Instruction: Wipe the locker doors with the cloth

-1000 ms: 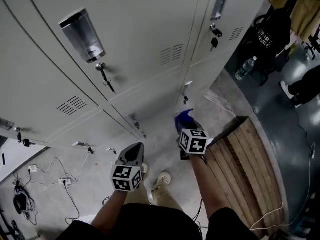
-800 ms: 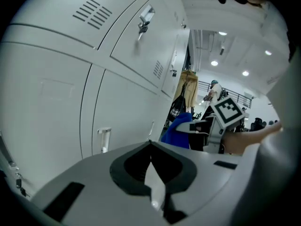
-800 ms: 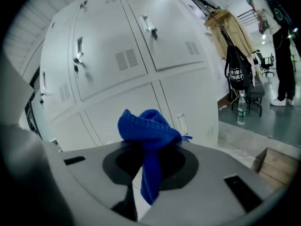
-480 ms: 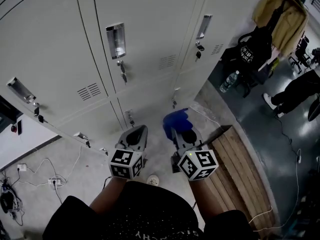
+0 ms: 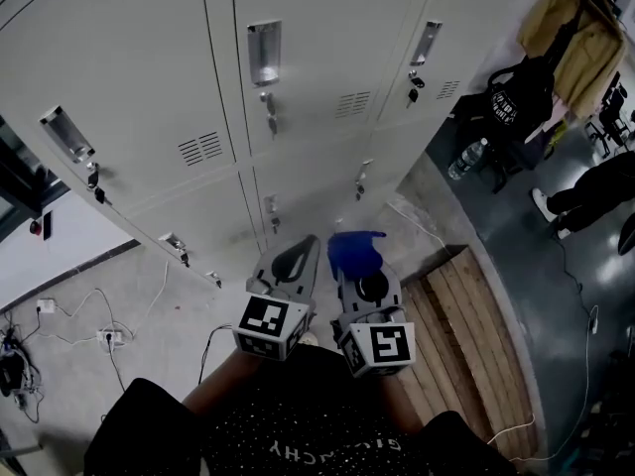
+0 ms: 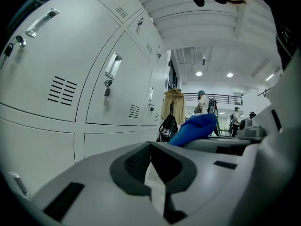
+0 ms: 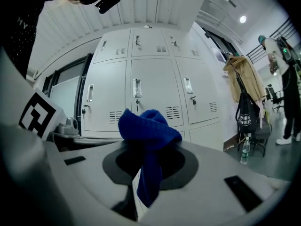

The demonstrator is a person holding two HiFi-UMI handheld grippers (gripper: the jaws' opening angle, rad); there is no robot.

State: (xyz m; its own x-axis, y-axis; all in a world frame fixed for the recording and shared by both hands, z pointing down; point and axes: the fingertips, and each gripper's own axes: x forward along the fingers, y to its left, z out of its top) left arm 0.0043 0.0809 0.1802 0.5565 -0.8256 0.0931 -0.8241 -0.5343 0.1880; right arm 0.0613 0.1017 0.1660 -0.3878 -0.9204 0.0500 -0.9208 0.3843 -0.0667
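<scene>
The blue cloth (image 5: 355, 251) sticks out of my right gripper (image 5: 359, 272), whose jaws are shut on it. In the right gripper view the cloth (image 7: 148, 128) bunches over the jaw tips of the right gripper (image 7: 148, 157) and hangs down between them. My left gripper (image 5: 296, 254) is held just left of it, shut with nothing in it; in the left gripper view its jaws (image 6: 153, 149) meet. The pale grey locker doors (image 5: 298, 87) stand ahead, a short way off from both grippers. The same lockers (image 7: 136, 98) fill the middle of the right gripper view.
A wooden slatted platform (image 5: 466, 310) lies on the floor at right. Beyond it are a black backpack (image 5: 516, 102), a water bottle (image 5: 466, 159), a hanging yellow coat (image 5: 580, 28) and a person (image 5: 595, 181). Cables (image 5: 60, 330) trail on the floor at left. Keys hang in several locks.
The view has pulled back from the lockers, with more doors in sight. Both grippers have drawn closer together and nearer my body; the cloth stays in the right one.
</scene>
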